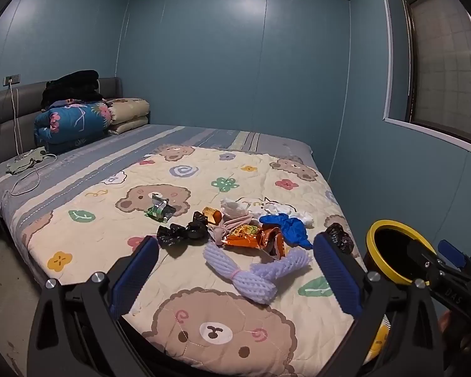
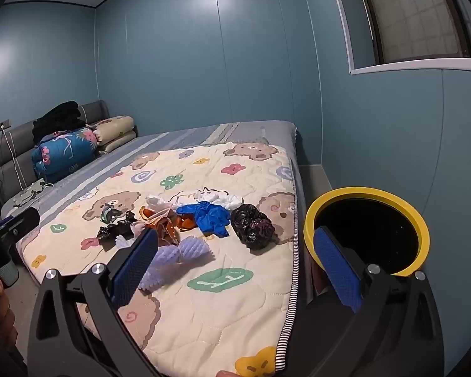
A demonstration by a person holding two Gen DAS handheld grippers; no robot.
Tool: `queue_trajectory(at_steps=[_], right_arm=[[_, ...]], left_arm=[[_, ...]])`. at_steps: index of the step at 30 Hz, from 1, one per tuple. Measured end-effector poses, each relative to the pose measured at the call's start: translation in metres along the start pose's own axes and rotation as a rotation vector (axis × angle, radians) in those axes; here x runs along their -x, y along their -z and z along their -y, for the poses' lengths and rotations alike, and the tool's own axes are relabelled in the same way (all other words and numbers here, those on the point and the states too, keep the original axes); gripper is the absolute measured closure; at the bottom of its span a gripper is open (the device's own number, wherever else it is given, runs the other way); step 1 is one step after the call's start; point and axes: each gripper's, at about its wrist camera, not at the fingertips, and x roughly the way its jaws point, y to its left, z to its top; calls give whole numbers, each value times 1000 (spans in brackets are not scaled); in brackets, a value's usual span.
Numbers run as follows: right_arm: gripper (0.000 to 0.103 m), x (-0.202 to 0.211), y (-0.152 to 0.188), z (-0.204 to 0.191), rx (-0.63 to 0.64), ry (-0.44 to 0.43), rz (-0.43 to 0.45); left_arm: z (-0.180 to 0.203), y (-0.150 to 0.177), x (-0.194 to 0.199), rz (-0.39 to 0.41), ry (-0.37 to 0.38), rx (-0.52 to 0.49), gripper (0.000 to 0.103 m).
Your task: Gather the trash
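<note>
A pile of trash lies on the bear-print quilt (image 1: 204, 330): a purple foam net (image 1: 251, 270) (image 2: 175, 257), an orange wrapper (image 1: 251, 237) (image 2: 166, 229), a blue glove (image 1: 292, 229) (image 2: 208, 218), white tissue (image 1: 267, 209) (image 2: 216, 198), a green wrapper (image 1: 160, 210) and two crumpled black bags (image 1: 182, 232) (image 2: 252, 226). A black bin with a yellow rim (image 1: 373, 235) (image 2: 311, 216) stands by the bed's right edge. My left gripper (image 1: 235, 238) hovers open just short of the foam net. My right gripper (image 2: 235, 232) is open too, its right finger in front of the bin mouth. Neither holds anything.
Folded quilts (image 1: 72, 122) and dark clothes are stacked at the grey headboard (image 1: 3, 116). A white cable and a small green cloth (image 1: 25, 163) lie at the bed's far left. Blue walls close the far side, with a window (image 2: 408, 15) above the bin. Floor shows left of the bed.
</note>
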Motion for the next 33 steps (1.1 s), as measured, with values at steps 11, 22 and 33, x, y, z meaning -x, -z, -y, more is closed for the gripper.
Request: queue_trajectory(at_steps=[11,22,33], right_arm=[[8,-4,4,0,4,4,0],[8,-6,4,0,-4,11,-13],[8,-6,3,2,-7,15,-17]], left_arm=[[-6,1,6,6,2,-1,8],[-1,1,4,1,-1,-10,8],[2,2,-1,-8,2,-7,8]])
